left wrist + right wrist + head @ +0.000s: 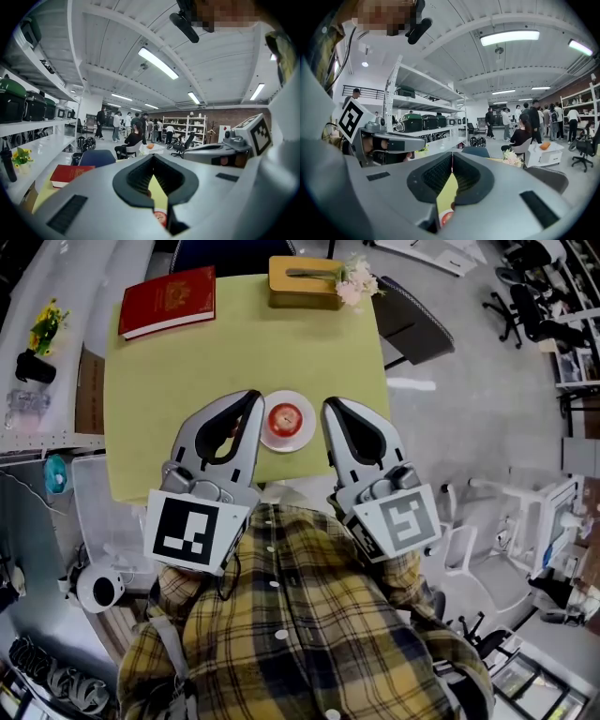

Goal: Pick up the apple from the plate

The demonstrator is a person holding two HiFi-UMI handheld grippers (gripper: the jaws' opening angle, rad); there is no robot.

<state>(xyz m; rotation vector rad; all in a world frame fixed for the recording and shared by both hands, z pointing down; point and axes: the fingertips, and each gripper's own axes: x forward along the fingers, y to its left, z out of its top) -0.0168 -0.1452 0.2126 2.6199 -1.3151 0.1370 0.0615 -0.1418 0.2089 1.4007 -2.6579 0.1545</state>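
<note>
Our left gripper (pixel 251 401) hung close beside the plate (pixel 302 440) on its left, and our right gripper (pixel 331 409) close beside it on its right. We had both pairs of jaws pressed together, empty. The apple (pixel 286 416) sat on the plate, between them.

Grey floor (pixel 469 381), white shelving (pixel 422 101), yellow-green table (pixel 187 381), strip lights (pixel 509 37) overhead.

In each gripper view the grey body of the left tool (pixel 153 159) or right tool (pixel 452 157) hides the apple (pixel 161 218) except for a red sliver at bottom centre. In the head view, both tools and the checked shirt (pixel 300 615) cover much of the surface's (pixel 150 381) near edge. The red book's (pixel 169 298) cover print is too small to read.
</note>
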